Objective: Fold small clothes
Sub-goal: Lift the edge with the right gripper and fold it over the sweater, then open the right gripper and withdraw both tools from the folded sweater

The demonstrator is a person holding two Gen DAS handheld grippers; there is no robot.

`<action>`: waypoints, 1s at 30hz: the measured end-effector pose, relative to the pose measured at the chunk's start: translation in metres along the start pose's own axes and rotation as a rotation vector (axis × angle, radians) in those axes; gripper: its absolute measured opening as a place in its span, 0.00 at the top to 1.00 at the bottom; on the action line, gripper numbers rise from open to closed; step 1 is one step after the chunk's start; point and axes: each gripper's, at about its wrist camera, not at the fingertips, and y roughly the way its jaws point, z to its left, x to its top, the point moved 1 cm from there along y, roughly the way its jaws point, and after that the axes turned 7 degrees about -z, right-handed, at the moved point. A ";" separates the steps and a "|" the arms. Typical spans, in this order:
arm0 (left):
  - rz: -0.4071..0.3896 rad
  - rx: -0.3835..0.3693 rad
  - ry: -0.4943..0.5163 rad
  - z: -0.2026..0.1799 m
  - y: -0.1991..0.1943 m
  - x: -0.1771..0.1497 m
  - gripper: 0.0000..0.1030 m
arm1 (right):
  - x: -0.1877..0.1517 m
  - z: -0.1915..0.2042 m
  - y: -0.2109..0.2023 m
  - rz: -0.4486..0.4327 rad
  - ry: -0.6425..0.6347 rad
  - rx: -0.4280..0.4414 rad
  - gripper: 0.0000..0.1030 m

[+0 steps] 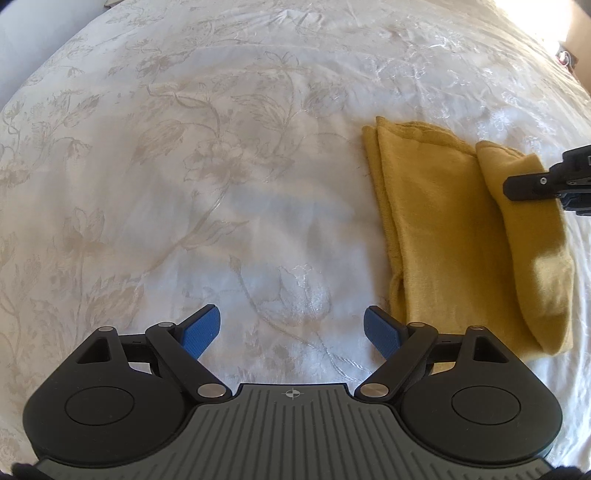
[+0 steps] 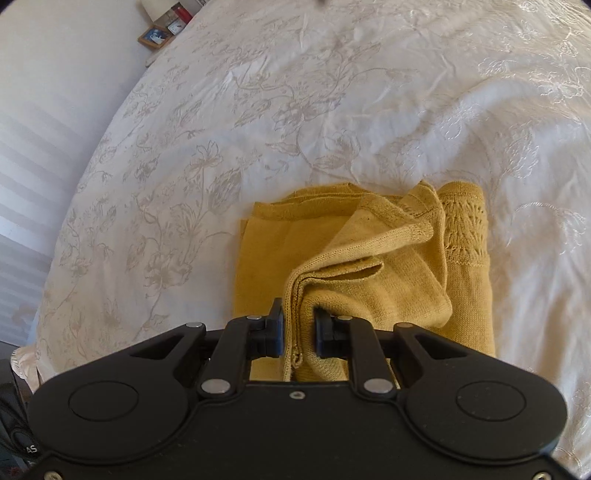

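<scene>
One white bedspread (image 1: 184, 166) with a pale flower pattern covers the bed. Above its bare left part hangs the left gripper (image 1: 291, 328), its two blue pads (image 1: 201, 330) spread wide with nothing between them. To the right lies one yellow knitted garment (image 1: 436, 229), partly folded flat on the bedspread. The right gripper (image 2: 298, 328) is clenched on a bunched edge of this garment, lifting one flap over the flat layers. At the far left edge of the right wrist view stands one small picture frame (image 2: 155, 35).
</scene>
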 end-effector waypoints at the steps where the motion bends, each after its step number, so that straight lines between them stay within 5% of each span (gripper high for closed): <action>1: 0.006 0.000 -0.005 0.002 0.002 -0.001 0.17 | -0.001 0.003 0.006 0.013 -0.011 -0.012 0.76; 9: 0.041 -0.008 -0.036 0.010 0.008 -0.009 0.17 | -0.005 0.035 0.036 0.091 -0.099 -0.031 0.65; 15: 0.042 -0.008 -0.044 0.009 0.007 -0.008 0.17 | 0.003 0.043 0.014 0.017 -0.086 0.143 0.65; 20: 0.028 -0.022 -0.032 0.006 0.005 0.001 0.17 | 0.013 0.014 -0.017 -0.065 -0.029 0.118 0.65; 26: 0.004 -0.091 -0.020 -0.008 0.006 0.024 0.17 | -0.014 0.010 -0.029 -0.027 -0.191 0.032 0.65; 30: -0.008 -0.129 -0.002 -0.022 0.012 0.043 0.17 | -0.053 0.032 -0.029 -0.005 -0.365 0.051 0.45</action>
